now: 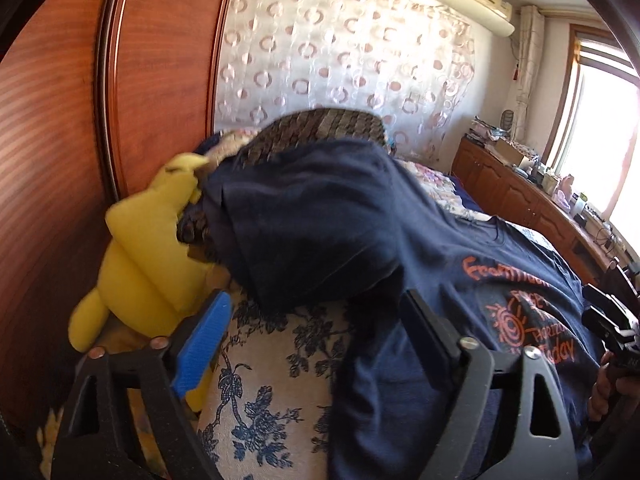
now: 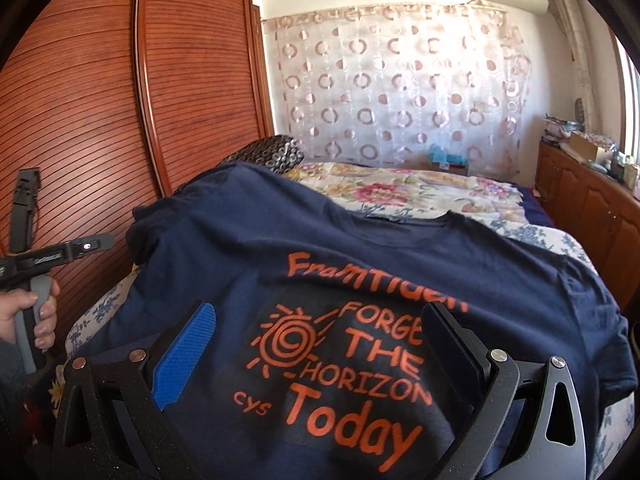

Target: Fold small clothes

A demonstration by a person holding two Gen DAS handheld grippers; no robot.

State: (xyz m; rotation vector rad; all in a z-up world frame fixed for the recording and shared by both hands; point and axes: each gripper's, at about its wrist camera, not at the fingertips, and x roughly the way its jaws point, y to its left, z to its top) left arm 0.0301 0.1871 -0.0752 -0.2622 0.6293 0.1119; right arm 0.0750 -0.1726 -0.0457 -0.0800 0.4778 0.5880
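Note:
A navy T-shirt with orange print lies spread face up on the bed; it also shows in the left wrist view, its left sleeve draped over a patterned pillow. My left gripper is open and empty above the shirt's left side edge and the floral bedsheet. My right gripper is open and empty, hovering over the printed chest. The left gripper's body shows at the left of the right wrist view, held in a hand.
A yellow plush toy lies against the wooden wardrobe on the left. A dark patterned pillow sits under the sleeve. A floral quilt lies beyond the shirt. A wooden cabinet with clutter runs along the right, under the window.

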